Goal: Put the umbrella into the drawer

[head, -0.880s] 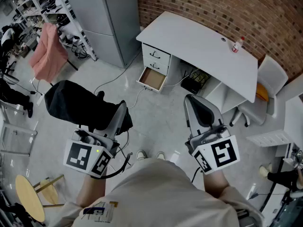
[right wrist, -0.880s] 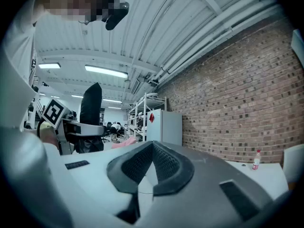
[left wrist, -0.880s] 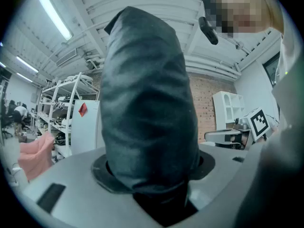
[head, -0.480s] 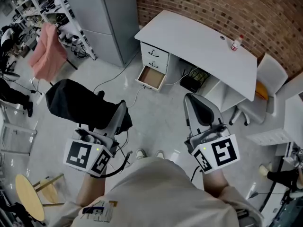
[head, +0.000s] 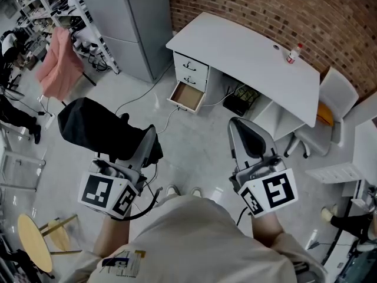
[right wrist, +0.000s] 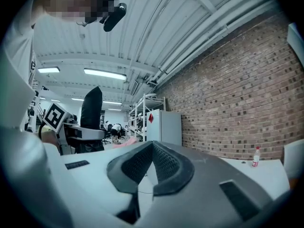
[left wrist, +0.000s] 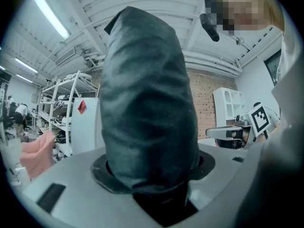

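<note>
The black folded umbrella (head: 100,128) lies crosswise between the jaws of my left gripper (head: 148,141), which is shut on it at waist height. In the left gripper view the umbrella (left wrist: 147,108) fills the middle and hides the pads of that gripper (left wrist: 152,175). My right gripper (head: 237,125) is held level beside it, shut, with its ribbed pads (right wrist: 164,163) meeting at the tip and nothing between them. Ahead on the floor side of the white desk (head: 247,52), the lowest drawer (head: 187,96) is pulled out and looks empty.
A small bottle (head: 293,55) stands on the desk's far right. A white chair (head: 333,96) stands right of the desk. A grey cabinet (head: 132,22) is left of it, with a pink cloth (head: 56,63) on a rack and a yellow stool (head: 35,249) at lower left. Cables run across the floor.
</note>
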{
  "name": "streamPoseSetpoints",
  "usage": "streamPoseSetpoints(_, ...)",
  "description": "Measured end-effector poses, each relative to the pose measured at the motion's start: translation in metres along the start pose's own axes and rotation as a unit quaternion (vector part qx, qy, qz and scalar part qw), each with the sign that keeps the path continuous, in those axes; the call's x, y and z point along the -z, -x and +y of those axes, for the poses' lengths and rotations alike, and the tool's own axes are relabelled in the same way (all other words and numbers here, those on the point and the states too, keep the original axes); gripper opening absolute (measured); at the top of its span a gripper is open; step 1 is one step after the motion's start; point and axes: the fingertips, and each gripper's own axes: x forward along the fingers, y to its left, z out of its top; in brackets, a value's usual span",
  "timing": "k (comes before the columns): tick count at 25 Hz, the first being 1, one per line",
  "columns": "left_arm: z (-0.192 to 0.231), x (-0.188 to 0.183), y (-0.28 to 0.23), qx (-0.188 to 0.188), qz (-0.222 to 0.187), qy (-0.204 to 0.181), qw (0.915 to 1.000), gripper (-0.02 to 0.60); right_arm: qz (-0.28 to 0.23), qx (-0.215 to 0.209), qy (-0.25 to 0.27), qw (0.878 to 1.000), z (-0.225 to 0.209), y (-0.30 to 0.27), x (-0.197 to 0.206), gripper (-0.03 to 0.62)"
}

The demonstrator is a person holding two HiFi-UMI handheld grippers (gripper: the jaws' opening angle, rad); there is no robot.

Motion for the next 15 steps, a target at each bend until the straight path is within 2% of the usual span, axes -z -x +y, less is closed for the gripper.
streamPoseSetpoints(15,-0.029,0.012,-0.006,-0.019,0.011,-0.009,0.9997,0.276,-0.007,-0.017,-0.014,1.0,-0.025,0.016,0.011,0.008)
